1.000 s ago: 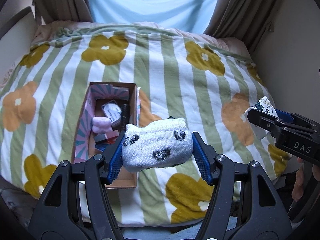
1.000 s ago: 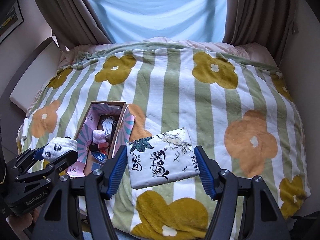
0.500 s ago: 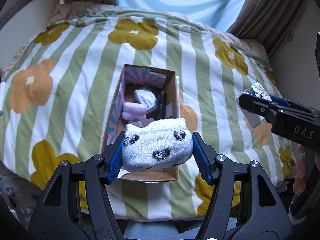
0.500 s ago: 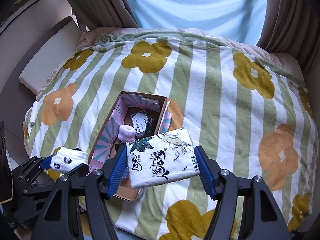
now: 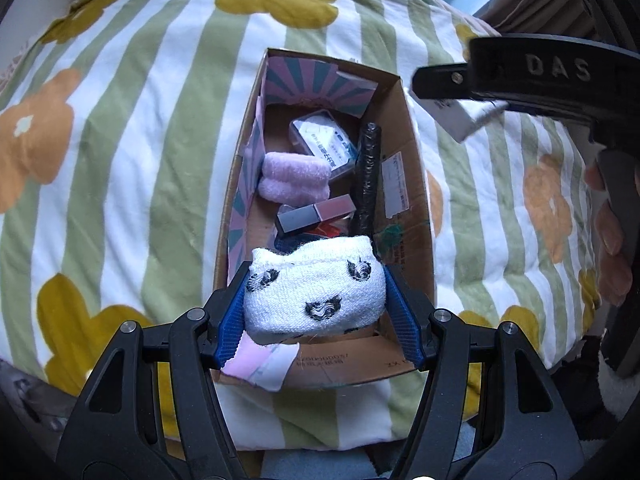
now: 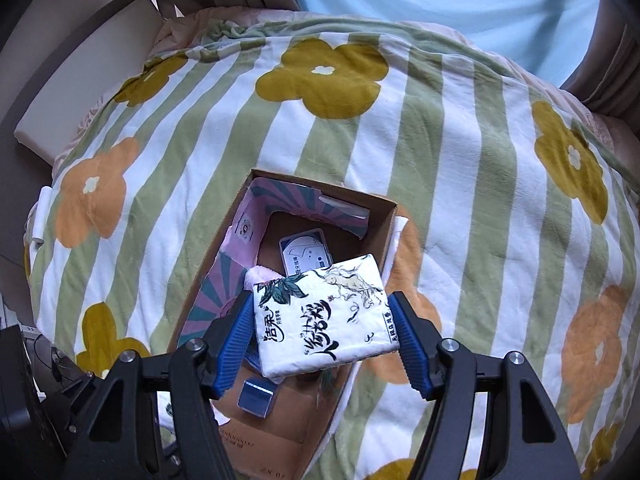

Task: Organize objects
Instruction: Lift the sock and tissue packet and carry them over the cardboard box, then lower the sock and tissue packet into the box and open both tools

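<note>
My left gripper (image 5: 316,308) is shut on a rolled white sock with black cat faces (image 5: 314,284), held over the near end of an open cardboard box (image 5: 404,184) on the bed. Inside the box lie a pink rolled cloth (image 5: 294,178), a clear plastic case (image 5: 322,142), a black tube (image 5: 368,172) and a grey-and-pink lipstick (image 5: 316,212). My right gripper (image 6: 322,326) is shut on a white tissue pack with black calligraphy (image 6: 324,316), hanging above the same box (image 6: 216,264). The right gripper's body (image 5: 532,72) shows at the upper right of the left wrist view.
A striped green-and-white blanket with yellow and orange flowers (image 6: 460,160) covers the bed. A pale headboard or panel (image 6: 80,72) stands at the left, curtains and a bright window (image 6: 440,0) at the back. A person's fingers (image 5: 608,232) hold the right gripper's handle.
Both grippers have moved in over the box, which now looks larger and closer. The sock and the tissue pack stay held. The right gripper has swung left above the box.
</note>
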Motion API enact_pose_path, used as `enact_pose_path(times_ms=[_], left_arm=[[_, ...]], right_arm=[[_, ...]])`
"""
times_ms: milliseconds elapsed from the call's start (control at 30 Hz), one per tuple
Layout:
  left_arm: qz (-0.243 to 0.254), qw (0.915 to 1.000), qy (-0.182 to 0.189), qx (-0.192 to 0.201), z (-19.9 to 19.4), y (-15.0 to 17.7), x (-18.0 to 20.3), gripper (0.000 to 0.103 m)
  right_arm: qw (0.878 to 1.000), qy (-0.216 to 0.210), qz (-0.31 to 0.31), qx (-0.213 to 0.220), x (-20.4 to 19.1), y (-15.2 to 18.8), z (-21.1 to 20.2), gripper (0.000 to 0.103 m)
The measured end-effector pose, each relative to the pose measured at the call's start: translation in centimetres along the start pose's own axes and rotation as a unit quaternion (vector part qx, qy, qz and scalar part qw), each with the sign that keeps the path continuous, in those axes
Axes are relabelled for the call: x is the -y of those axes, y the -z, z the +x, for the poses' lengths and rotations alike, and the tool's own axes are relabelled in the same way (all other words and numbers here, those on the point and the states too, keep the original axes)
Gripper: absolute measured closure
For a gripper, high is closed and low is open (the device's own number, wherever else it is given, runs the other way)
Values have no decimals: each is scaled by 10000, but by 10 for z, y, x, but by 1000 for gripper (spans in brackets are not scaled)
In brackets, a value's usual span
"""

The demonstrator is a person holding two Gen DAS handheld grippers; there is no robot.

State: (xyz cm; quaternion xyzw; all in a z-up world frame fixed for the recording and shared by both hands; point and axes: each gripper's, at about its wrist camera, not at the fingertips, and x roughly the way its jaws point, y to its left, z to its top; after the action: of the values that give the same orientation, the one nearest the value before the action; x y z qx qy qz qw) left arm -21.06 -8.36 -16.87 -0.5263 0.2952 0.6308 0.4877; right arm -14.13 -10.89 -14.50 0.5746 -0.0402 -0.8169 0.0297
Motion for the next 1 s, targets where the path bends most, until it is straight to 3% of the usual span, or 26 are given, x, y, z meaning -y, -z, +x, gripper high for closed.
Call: enact_pose_path(times_ms=[233,500,567,600,633,667,700,867,1000], left_arm=[[35,9994,136,-302,54,-3,-4,43],[195,9991,146,-359,67,0,-4,43],[225,9992,200,-258,63,-1,-2,32],[241,9992,222,-229,61,-1,-1,15],[252,9988,354,-213,59,-1,2,3],[265,9988,378,-180,58,-1,5,0],[298,9991,270,-132,56,-1,8,0],[287,9992,248,-95,51,4,15,0],[191,9992,325,-90,47,5,12,0]], right_arm=[[9995,-218,-178,-175,-16,-33,82,41],[9979,-510,-291,-263,-27,-51,107,40],[9972,-584,-355,-291,-30,-53,108,36],[9976,-539,-368,-237,-31,-54,107,30],[9976,-561,-368,-195,-30,-55,105,16],[9974,-610,-364,-157,-30,-56,102,4],[9974,-603,-367,-120,-29,-57,100,0],[9985,-379,-340,-208,-25,-54,97,0],[9981,-432,-339,-277,-22,-51,95,0]])
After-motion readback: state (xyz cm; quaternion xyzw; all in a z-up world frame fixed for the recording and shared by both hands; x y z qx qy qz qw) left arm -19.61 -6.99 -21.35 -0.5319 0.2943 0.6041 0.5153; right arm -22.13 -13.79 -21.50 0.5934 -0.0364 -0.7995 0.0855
